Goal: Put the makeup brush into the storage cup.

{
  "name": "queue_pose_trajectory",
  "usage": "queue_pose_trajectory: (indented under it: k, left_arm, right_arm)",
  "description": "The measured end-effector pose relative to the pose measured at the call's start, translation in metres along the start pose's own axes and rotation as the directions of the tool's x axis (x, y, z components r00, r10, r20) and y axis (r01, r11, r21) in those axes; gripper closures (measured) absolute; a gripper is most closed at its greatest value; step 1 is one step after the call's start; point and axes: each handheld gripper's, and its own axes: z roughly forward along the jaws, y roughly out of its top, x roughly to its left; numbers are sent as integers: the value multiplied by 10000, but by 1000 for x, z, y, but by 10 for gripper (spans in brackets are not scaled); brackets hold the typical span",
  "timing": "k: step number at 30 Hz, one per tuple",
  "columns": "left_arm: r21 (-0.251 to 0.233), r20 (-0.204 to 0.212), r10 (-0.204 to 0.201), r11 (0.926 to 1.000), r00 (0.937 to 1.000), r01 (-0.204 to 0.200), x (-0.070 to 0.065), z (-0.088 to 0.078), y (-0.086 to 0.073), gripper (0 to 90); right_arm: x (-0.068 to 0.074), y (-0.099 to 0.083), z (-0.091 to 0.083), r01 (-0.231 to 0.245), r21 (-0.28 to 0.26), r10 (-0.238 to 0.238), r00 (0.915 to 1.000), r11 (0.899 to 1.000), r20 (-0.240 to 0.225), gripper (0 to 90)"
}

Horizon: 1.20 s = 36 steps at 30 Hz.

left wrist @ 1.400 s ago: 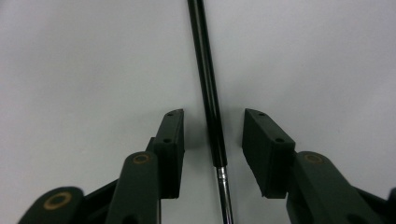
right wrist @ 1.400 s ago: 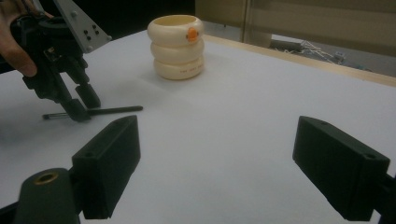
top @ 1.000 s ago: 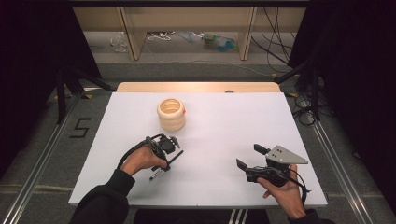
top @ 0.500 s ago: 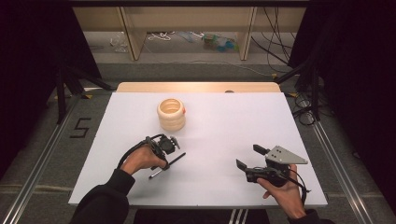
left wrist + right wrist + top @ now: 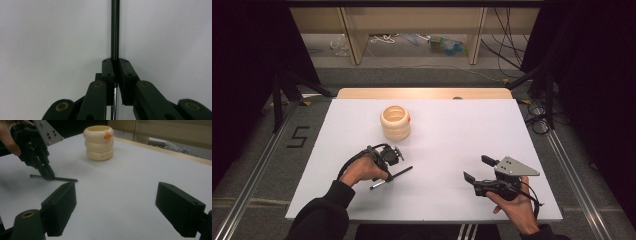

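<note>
left side of the high view: left gripper [image 5: 388,161] tipped down at the white table [image 5: 442,125], near the front left. its jaws have just been closing and now pinch a thin black pen [image 5: 392,177], which lies flat on the table. in the left gripper view the pads sit pressed on the dark shaft [image 5: 115,30], which runs straight ahead past the tips, with a silvery stretch below the pads. from the right gripper view the same pen [image 5: 63,179] sticks out on both sides of that gripper [image 5: 47,175], level on the surface.

centre, farther back: cream ribbed holder [image 5: 395,122], open top, small orange spot on its side [image 5: 107,136]. it stands upright, well apart from the pen. likely where the pen is headed.

right side: right gripper [image 5: 478,170] held low over the table's front right, jaws spread wide, nothing between them. idle.

risks, judged from here:
- the shaft is round, slick and thin, held across flat pads; it could roll or slide out on the lift.
- the grip looks off-centre along the pen, so the longer end may droop and swing.
- a drooping tip could catch the holder's rim on the way in and miss the opening.
- the holder looks light; a knock from the pen or jaws could push or tip it, and the right gripper is not bracing it.
</note>
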Motion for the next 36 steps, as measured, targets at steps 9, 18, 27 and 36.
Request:
queue_pose_trajectory:
  k: [9,18,27,36]
  left_arm:
    - [-674,273,236,9975,9993,-217,-2,-12,1,835]
    - [-1087,835,862,9911,9928,-769,-19,-20,13,835]
    - [-1068,954,1120,9891,9891,-1017,-26,-21,20,835]
    - [-1018,1180,1599,9837,9801,-1483,-33,-19,29,835]
  right_arm:
    - [8,2,3,896,294,-897,9960,9955,28,174]
    - [27,8,16,2437,350,-2422,9693,9692,-415,157]
    - [58,11,31,4425,412,-4342,8913,8958,-1307,157]
    - [82,11,49,5936,538,-5755,7957,8030,-1890,166]
